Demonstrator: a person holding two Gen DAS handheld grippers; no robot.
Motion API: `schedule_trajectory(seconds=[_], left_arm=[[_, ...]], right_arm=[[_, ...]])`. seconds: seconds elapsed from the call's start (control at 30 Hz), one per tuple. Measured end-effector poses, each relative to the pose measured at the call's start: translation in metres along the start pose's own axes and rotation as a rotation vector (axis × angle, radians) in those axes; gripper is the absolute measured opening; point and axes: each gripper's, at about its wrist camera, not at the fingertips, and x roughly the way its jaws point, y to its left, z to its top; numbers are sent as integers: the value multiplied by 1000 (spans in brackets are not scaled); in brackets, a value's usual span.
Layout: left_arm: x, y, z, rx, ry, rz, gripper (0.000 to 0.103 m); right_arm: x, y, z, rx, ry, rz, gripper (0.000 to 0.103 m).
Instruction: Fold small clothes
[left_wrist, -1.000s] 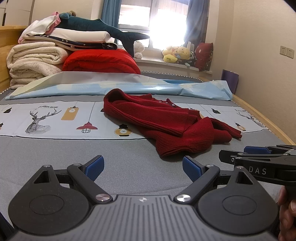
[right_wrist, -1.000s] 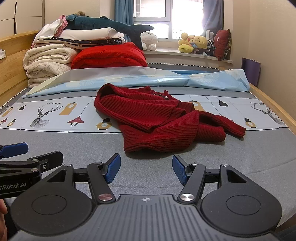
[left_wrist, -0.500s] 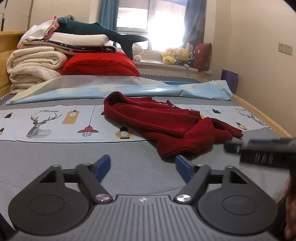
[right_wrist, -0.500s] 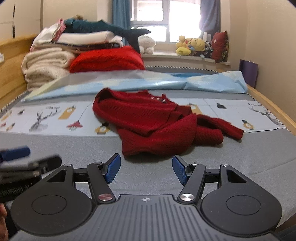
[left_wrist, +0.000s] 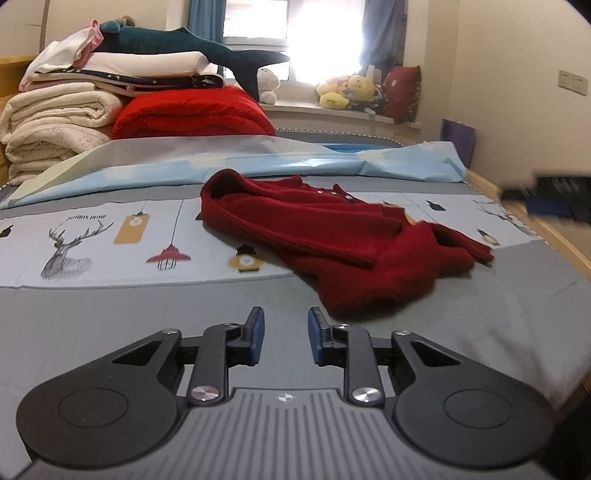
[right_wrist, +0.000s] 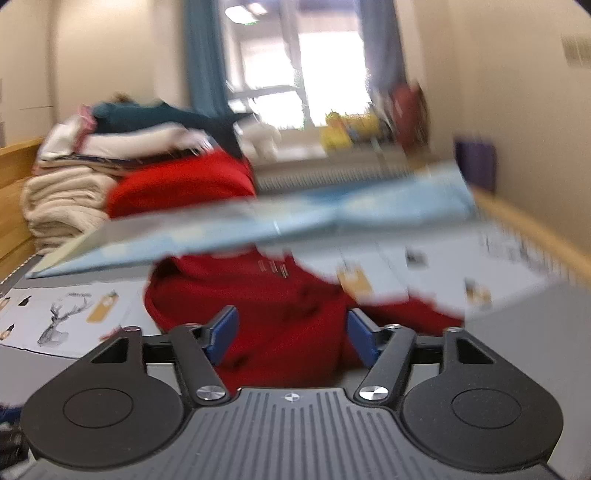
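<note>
A dark red knitted cardigan (left_wrist: 343, 236) lies crumpled on the bed, half on the printed sheet and half on the grey cover. My left gripper (left_wrist: 286, 334) hovers short of its near hem, its blue pads a narrow gap apart and empty. My right gripper (right_wrist: 291, 338) is open and empty, close over the cardigan (right_wrist: 266, 314); that view is motion-blurred. The right gripper also shows as a dark blur at the right edge of the left wrist view (left_wrist: 550, 201).
A printed sheet with deer and lamps (left_wrist: 92, 240) crosses the bed. A light blue sheet (left_wrist: 258, 162) lies behind the cardigan. Folded blankets and a red quilt (left_wrist: 192, 114) are stacked at the back left. The wooden bed rail (left_wrist: 554, 236) runs along the right.
My left gripper's jaws have narrowed from wide open to a small gap. My right gripper has moved forward and up toward the cardigan, which now fills the space between its fingers.
</note>
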Motion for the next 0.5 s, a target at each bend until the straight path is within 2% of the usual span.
schedule_trajectory(seconds=[0.03,0.13,0.3,0.43,0.5], left_arm=[[12,0,8,-7,0,6,26],[60,2,33,-56,16,29,26],[147,10,62,-167,87,32,28],[212,19,75,-295,161,15,49],[243,26,78,-397,221,-9,52]], right_arm=[[2,-4,2,35,9,11,51],[1,-10,7,61,-41,40,51],[11,-24,9,65,-20,65,51],[12,-37,13,82,-16,64,53],[11,-43,14,103,-10,59,53]])
